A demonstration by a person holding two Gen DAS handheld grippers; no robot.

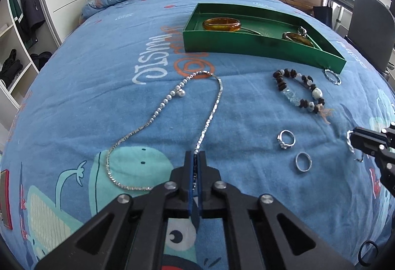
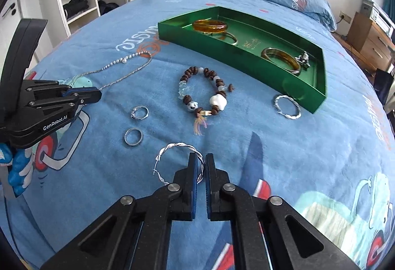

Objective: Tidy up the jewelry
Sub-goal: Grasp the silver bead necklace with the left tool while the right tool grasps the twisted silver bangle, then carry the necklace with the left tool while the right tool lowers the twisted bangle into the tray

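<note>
We're holding two pieces at once, both on the blue bedspread (image 1: 103, 87). Left gripper (image 1: 196, 158) is pinching the near end of the silver necklace (image 1: 212, 107); jaws are pressed together on the chain, and the rest of it is looping away across the cover towards the white lettering. Right gripper (image 2: 200, 161) is clamping the near side of the twisted silver hoop (image 2: 172, 147); the rest of the hoop is sticking out to the left of the fingers, lying on the cover.

We're seeing the other loose pieces between the grippers and the tray: a ring with a stone (image 2: 139, 112), a plain band (image 2: 133, 136) just nearer than it, a beaded bracelet (image 2: 205, 92) in the middle, and a second twisted hoop (image 2: 287, 107) just beside the tray's near corner.

The green tray (image 2: 246, 72) is sitting further up the bed, well apart from both grippers. It's already holding an amber bangle (image 2: 209, 25) at the far end, a darker bangle (image 2: 281, 58) at the near end with a small silver charm (image 2: 305, 58) touching it, and a thin gold-coloured ring (image 2: 230, 37) between them.
</note>
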